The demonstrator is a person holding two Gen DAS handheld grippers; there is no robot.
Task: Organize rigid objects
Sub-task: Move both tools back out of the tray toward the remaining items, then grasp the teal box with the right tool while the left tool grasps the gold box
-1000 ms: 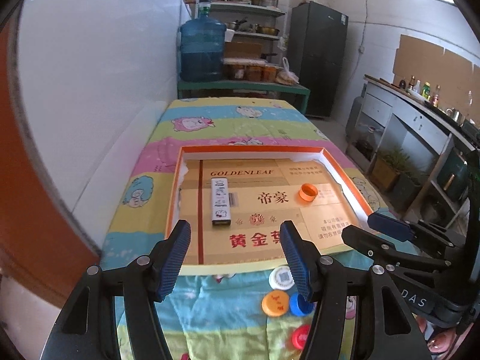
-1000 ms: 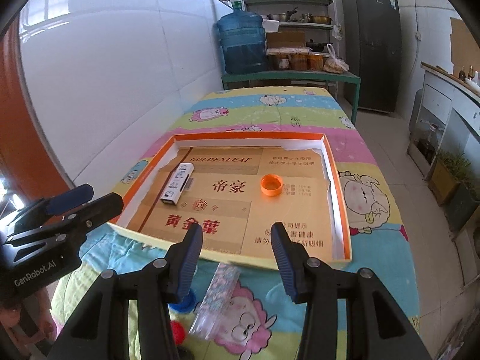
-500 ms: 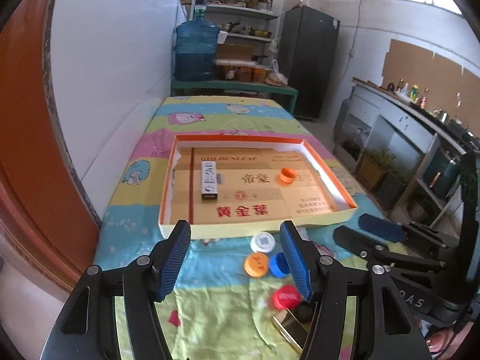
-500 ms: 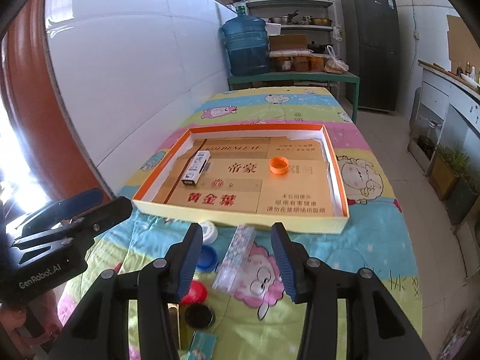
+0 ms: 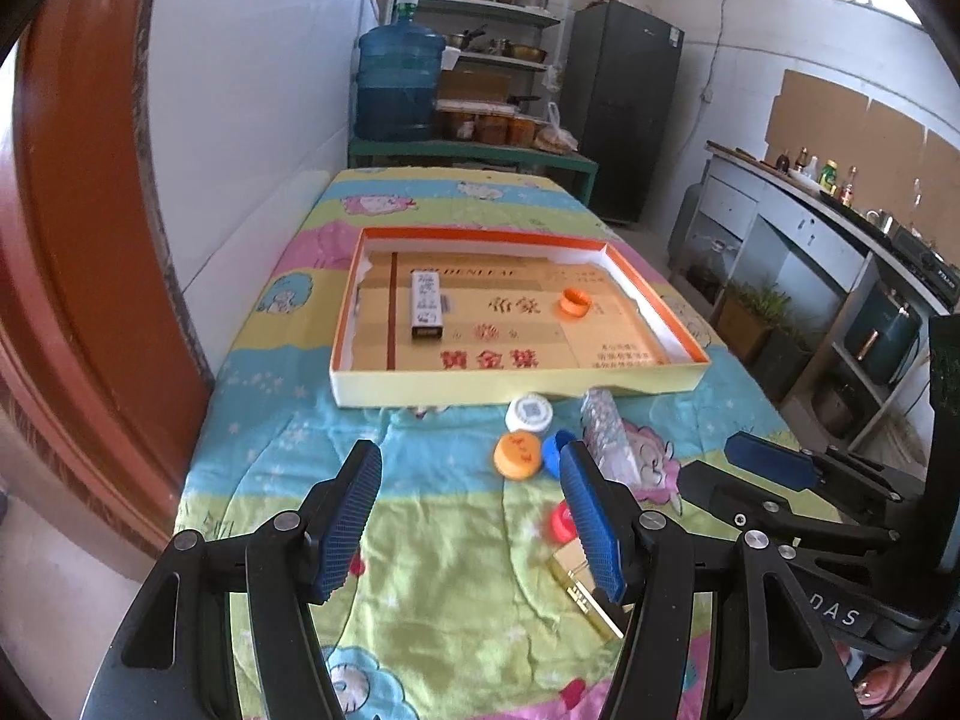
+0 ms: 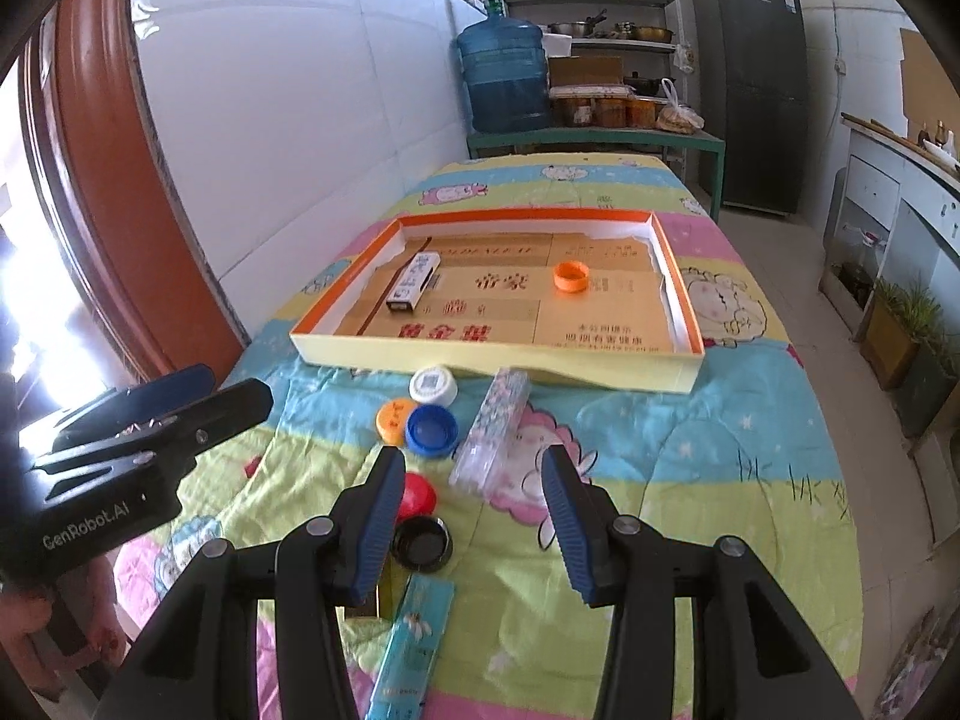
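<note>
A shallow orange-rimmed cardboard tray (image 5: 384,399) (image 6: 684,384) lies mid-table and holds a white lighter (image 5: 426,303) (image 6: 413,283) and an orange cap (image 5: 575,303) (image 6: 570,277). In front of it lie a white cap (image 5: 528,413) (image 6: 433,384), an orange cap (image 5: 516,455) (image 6: 393,417), a blue cap (image 6: 431,429), a red cap (image 6: 417,493), a black lid (image 6: 421,543), a clear glittery case (image 6: 493,435) (image 5: 606,438), a gold lighter (image 5: 585,591) and a teal pack (image 6: 411,642). My left gripper (image 5: 471,519) and right gripper (image 6: 471,513) hang open and empty above these loose items.
The table wears a pastel cartoon cloth (image 5: 420,570) and stands against a white tiled wall (image 5: 252,90). A blue water jug (image 5: 399,84), shelves and a dark fridge (image 5: 624,108) stand beyond its far end. Cabinets line the right side. An orange door frame (image 5: 78,240) is at left.
Both grippers have drawn back from the tray toward the table's near end. The tray looks smaller, and the caps, lighter, case and teal pack have come into view beneath the fingers.
</note>
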